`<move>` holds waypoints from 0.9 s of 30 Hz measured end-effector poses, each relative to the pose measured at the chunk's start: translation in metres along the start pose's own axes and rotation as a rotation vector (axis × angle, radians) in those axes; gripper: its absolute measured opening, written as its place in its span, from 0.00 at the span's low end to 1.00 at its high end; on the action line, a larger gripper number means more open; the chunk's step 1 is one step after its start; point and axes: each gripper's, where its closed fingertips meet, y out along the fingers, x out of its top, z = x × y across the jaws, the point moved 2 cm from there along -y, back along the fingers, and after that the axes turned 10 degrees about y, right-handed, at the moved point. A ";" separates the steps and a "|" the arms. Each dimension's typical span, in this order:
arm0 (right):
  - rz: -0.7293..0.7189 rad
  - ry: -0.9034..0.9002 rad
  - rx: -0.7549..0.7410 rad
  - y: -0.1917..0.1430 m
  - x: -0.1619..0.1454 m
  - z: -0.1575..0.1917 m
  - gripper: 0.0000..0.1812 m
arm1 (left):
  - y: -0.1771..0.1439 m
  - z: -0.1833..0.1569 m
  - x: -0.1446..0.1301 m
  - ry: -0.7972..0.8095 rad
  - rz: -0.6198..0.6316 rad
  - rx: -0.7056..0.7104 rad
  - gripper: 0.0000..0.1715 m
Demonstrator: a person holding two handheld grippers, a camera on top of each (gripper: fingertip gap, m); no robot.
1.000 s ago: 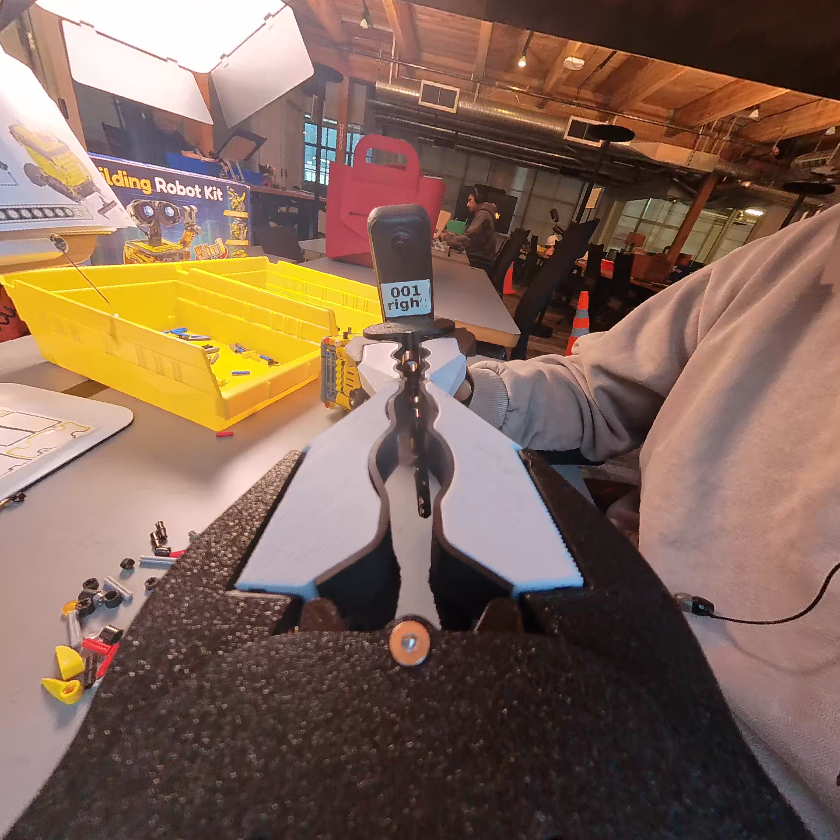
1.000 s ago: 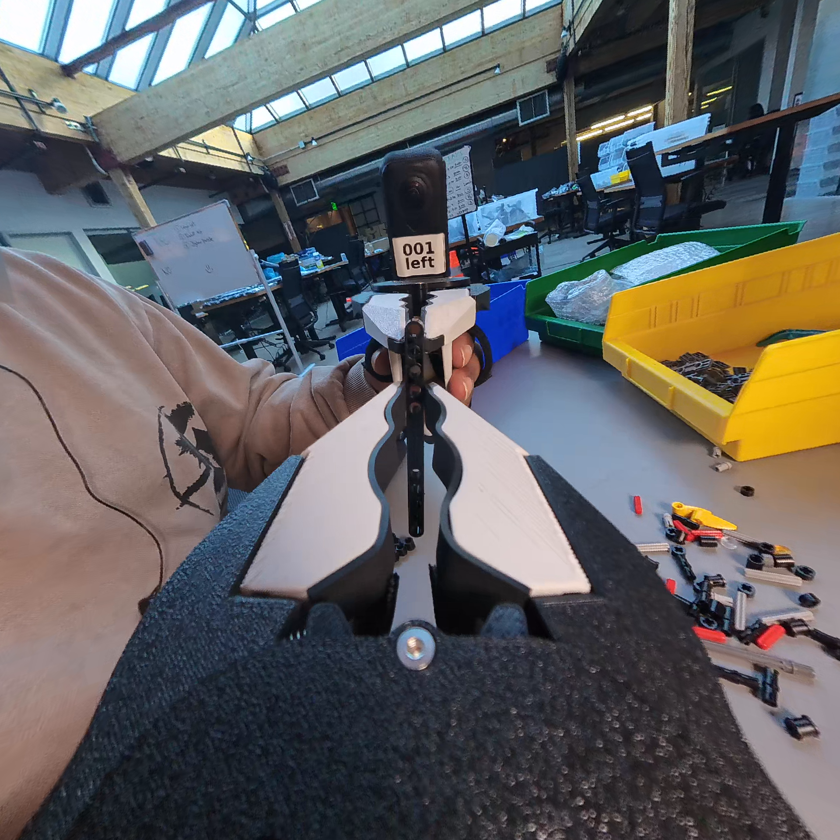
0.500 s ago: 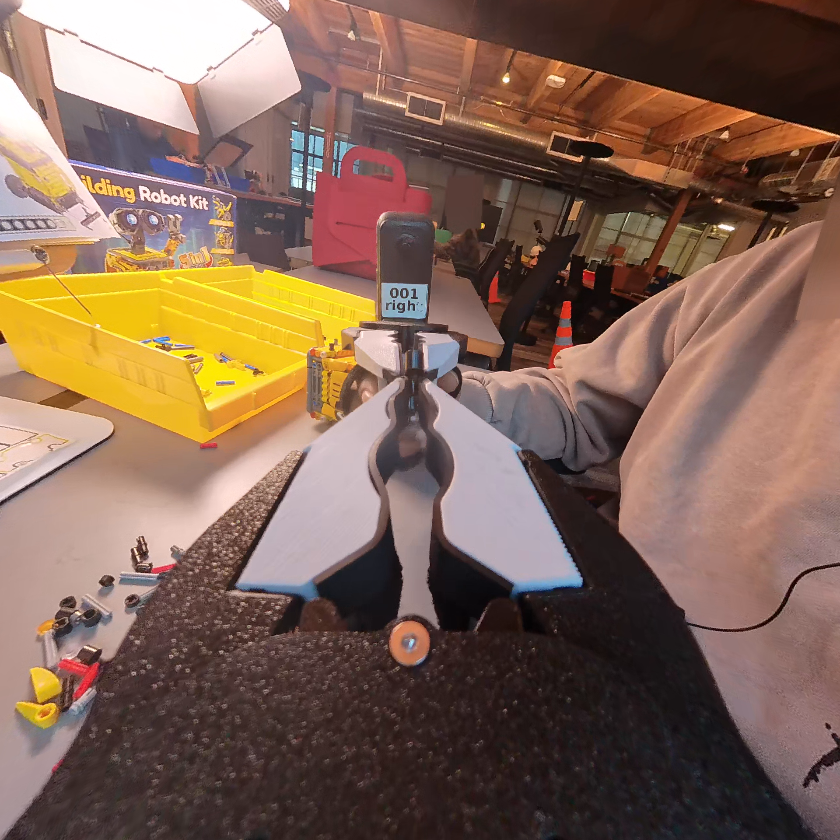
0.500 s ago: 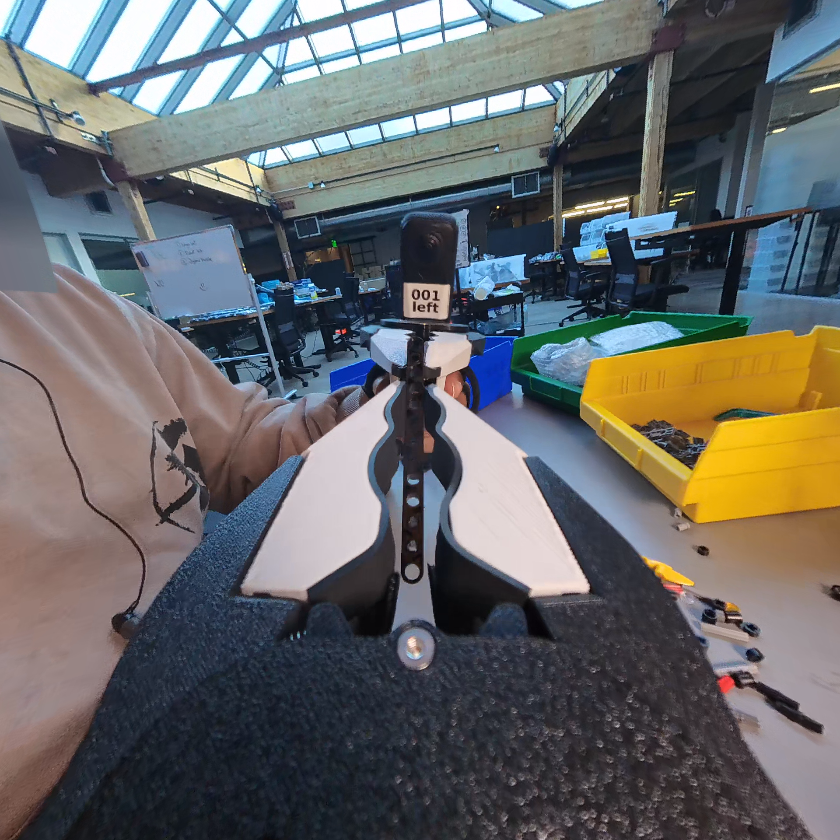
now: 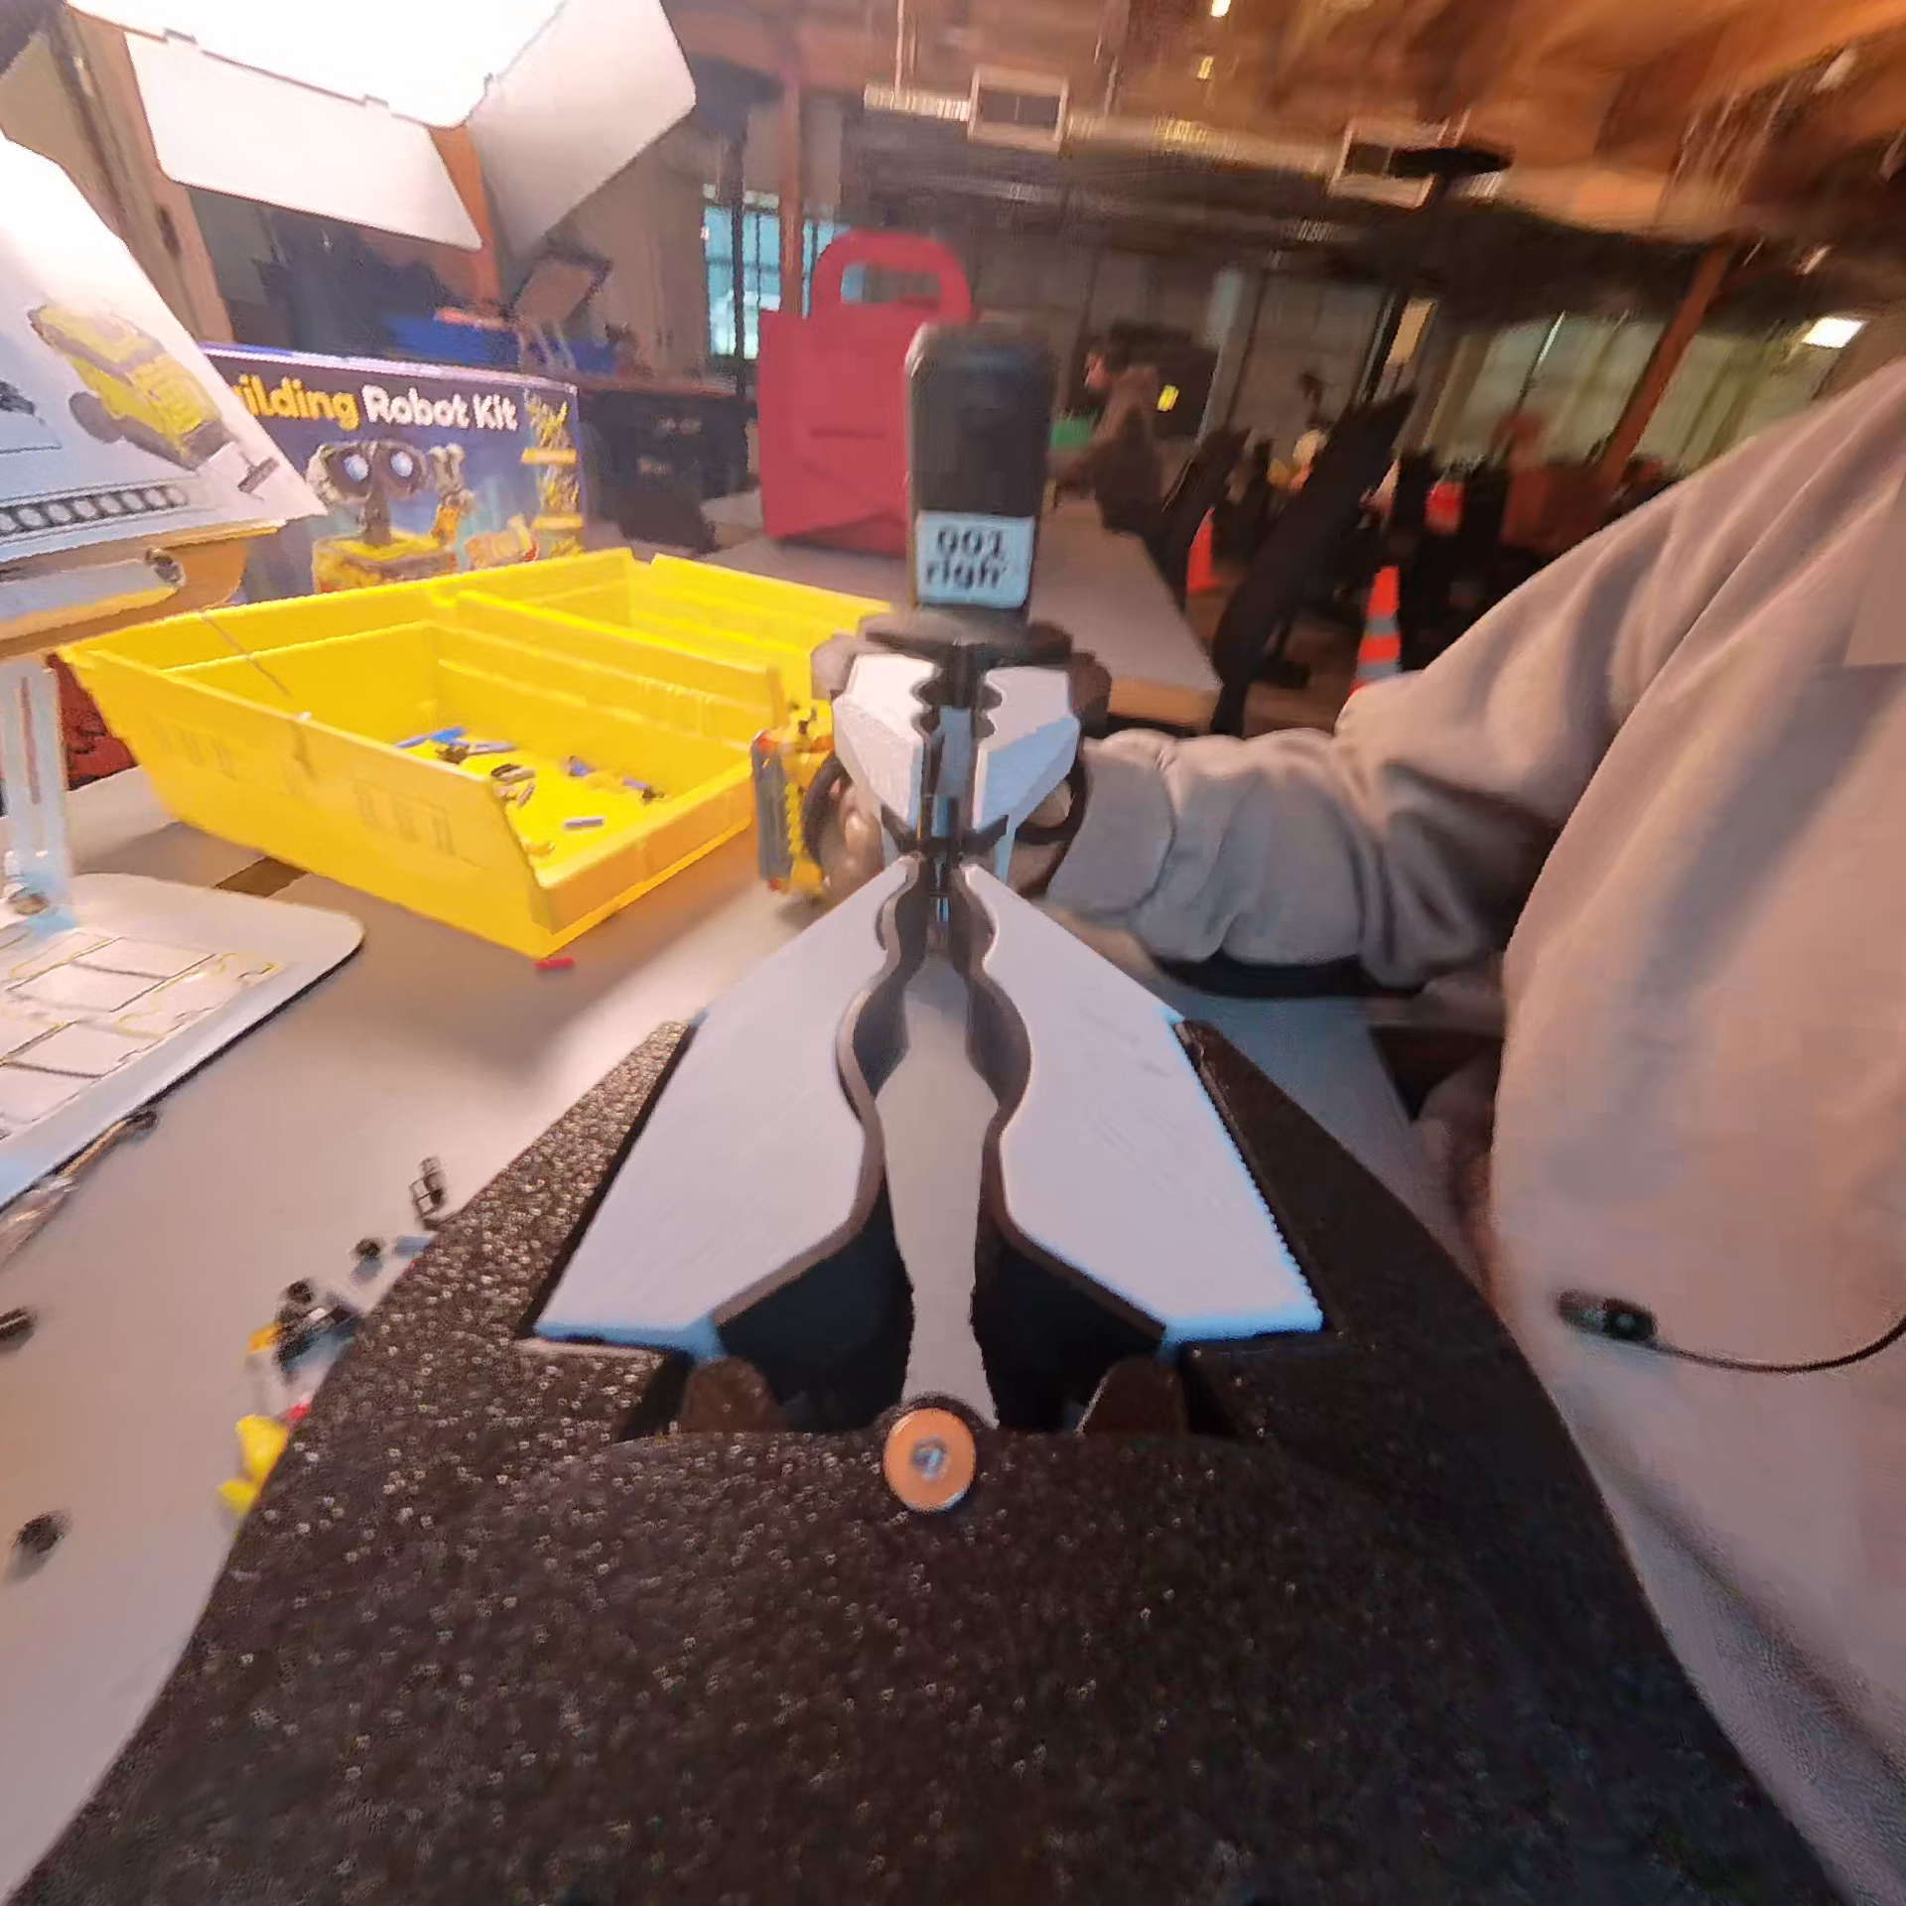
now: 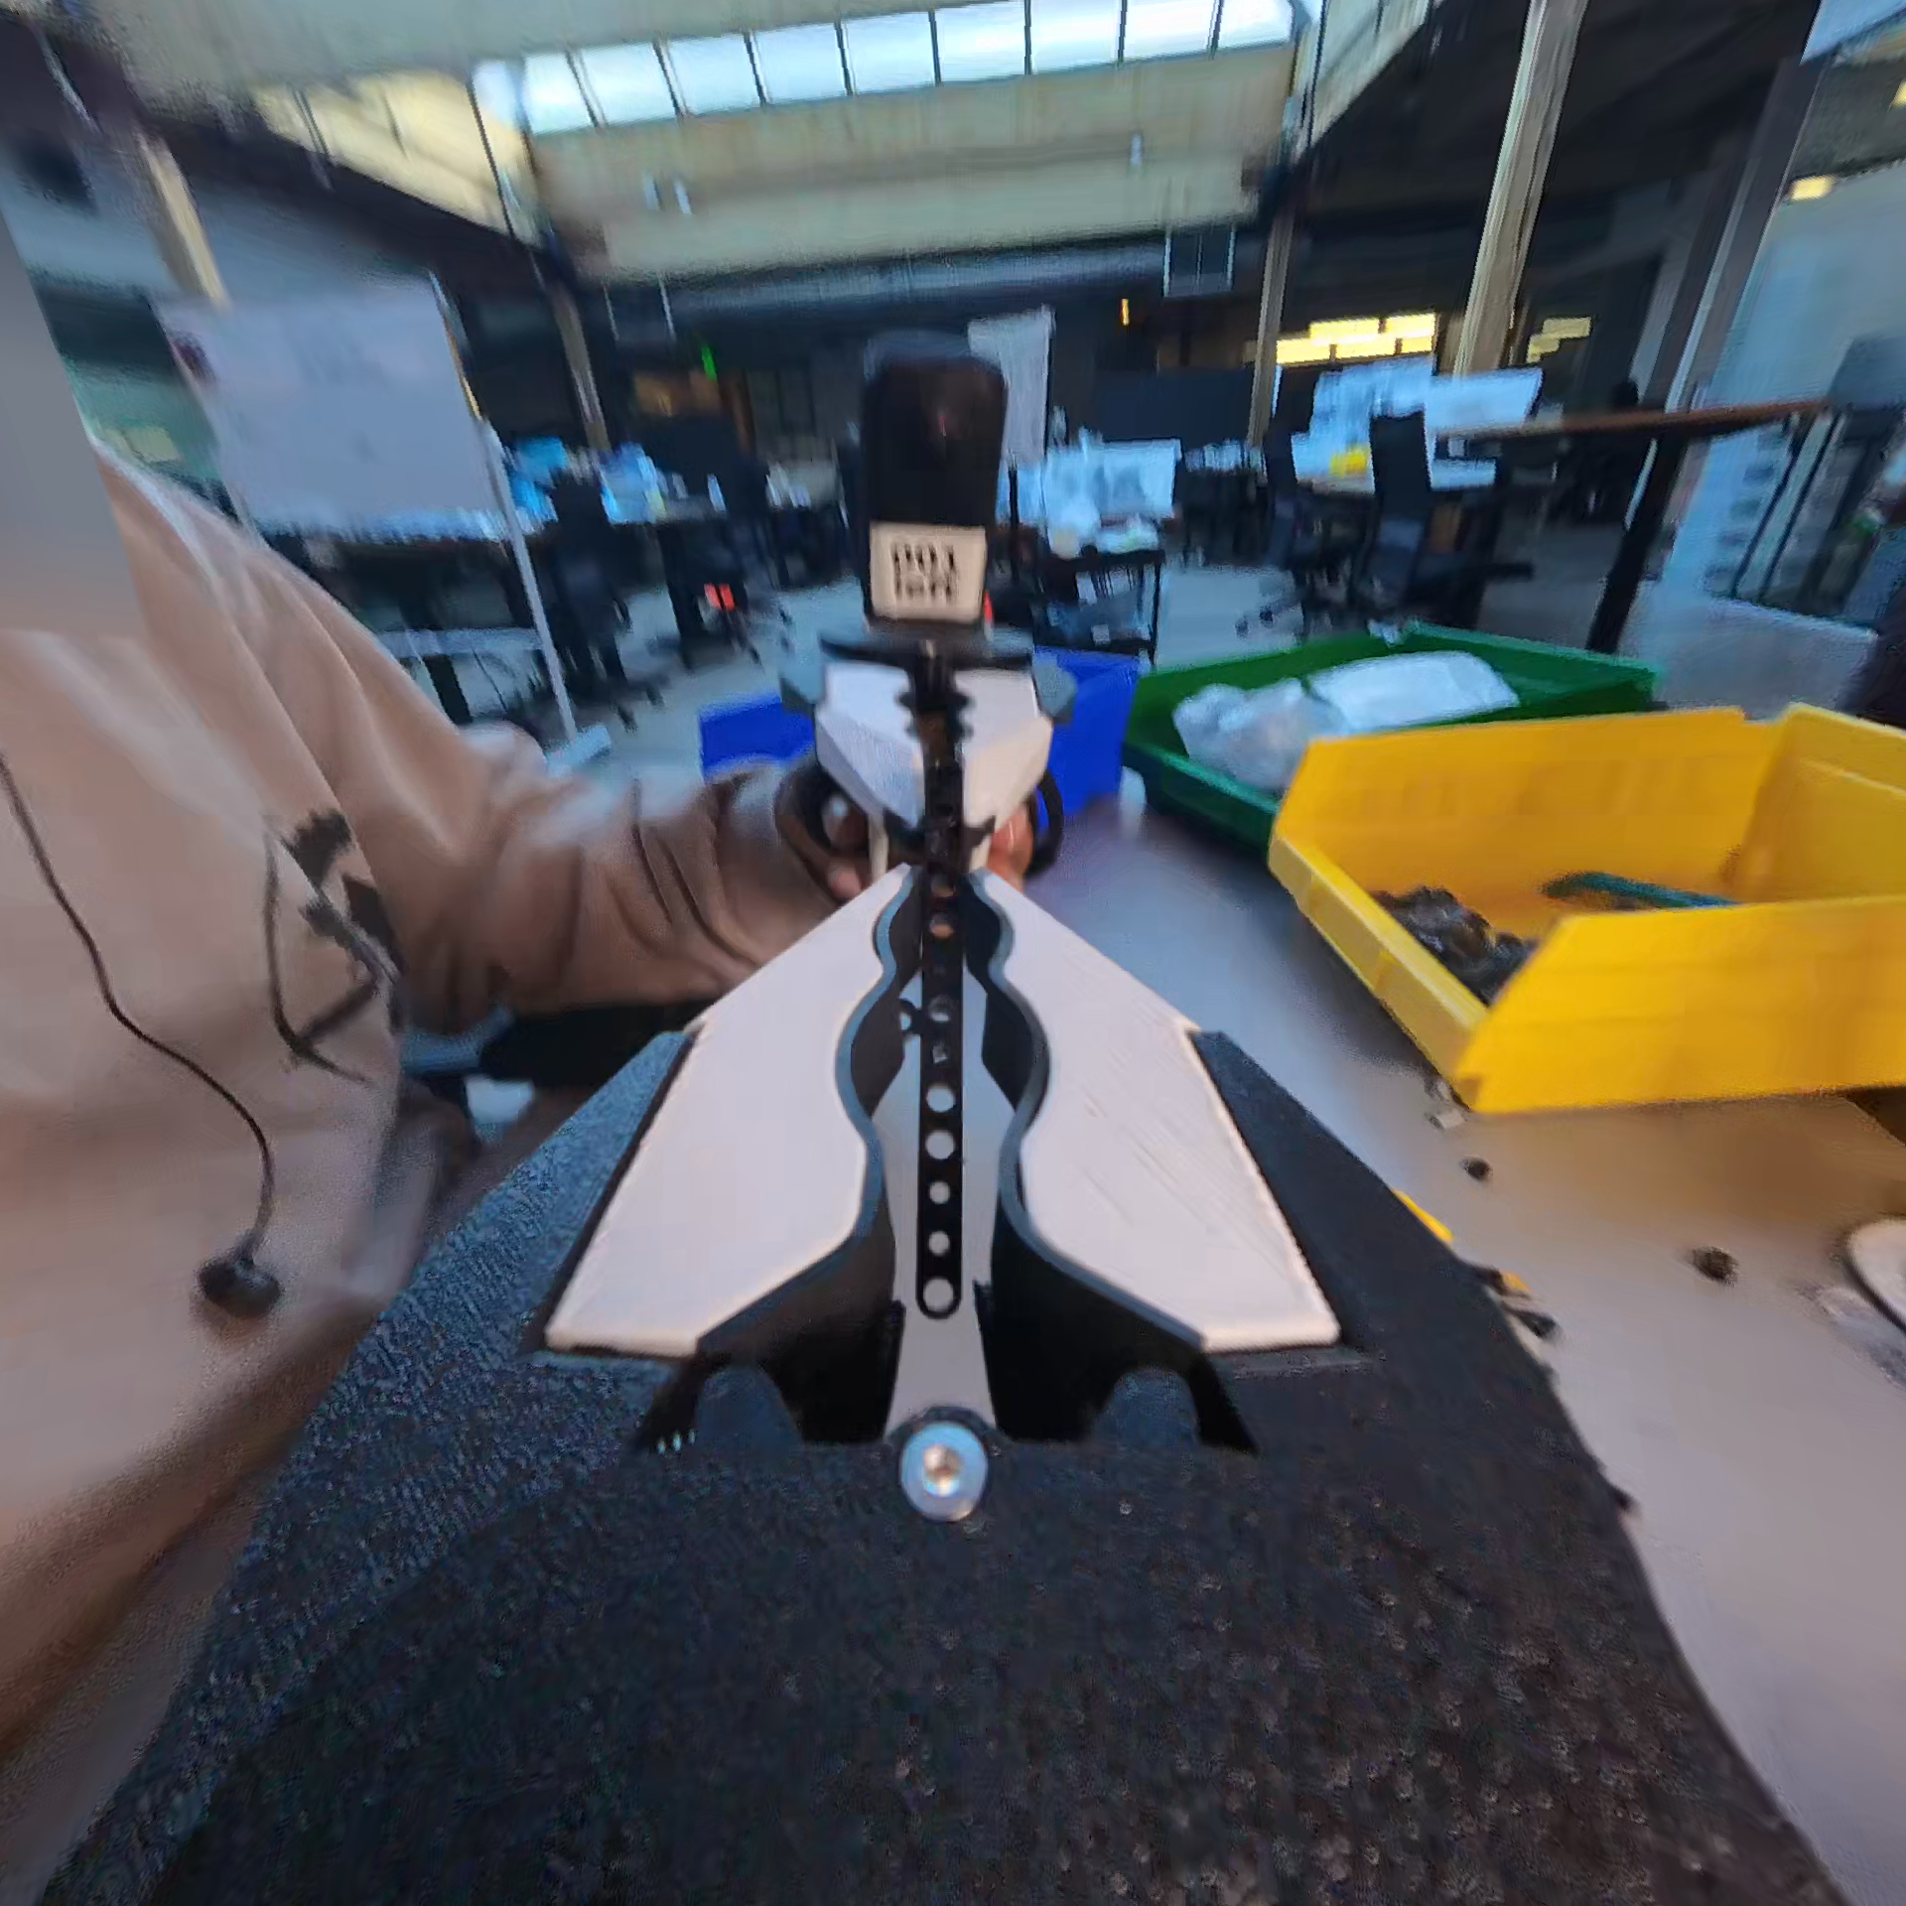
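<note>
My two grippers face each other tip to tip above the grey table (image 5: 433,1073). My right gripper (image 6: 937,887) is shut on a long black beam with holes (image 6: 939,1135), which runs back deep between its fingers. The beam's far end reaches my left gripper (image 6: 933,784). In the left wrist view my left gripper (image 5: 937,895) is shut, its tips pinching the thin black end of the beam (image 5: 944,825). My right gripper (image 5: 949,774) sits just beyond, held by a hand with a grey sleeve (image 5: 1341,815). Both views are blurred by motion.
Yellow divided bins (image 5: 309,763) stand at the left, with a small yellow model (image 5: 784,815) beside them. A kit box (image 5: 413,454) and red bag (image 5: 856,413) stand behind. Small loose parts (image 5: 309,1320) and a printed sheet (image 5: 103,1011) lie near. Yellow (image 6: 1650,990), green (image 6: 1547,670) and blue (image 6: 1093,712) bins stand at the right. My left and right fingertips are right by each other.
The beam has slid deeper into my right gripper and out of my left gripper's jaws, where only its tip remains. Both grippers have tilted down a little.
</note>
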 end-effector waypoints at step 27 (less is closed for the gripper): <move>-0.143 -0.033 0.014 -0.014 0.021 0.005 0.02 | -0.003 0.009 0.002 -0.079 -0.105 0.013 0.01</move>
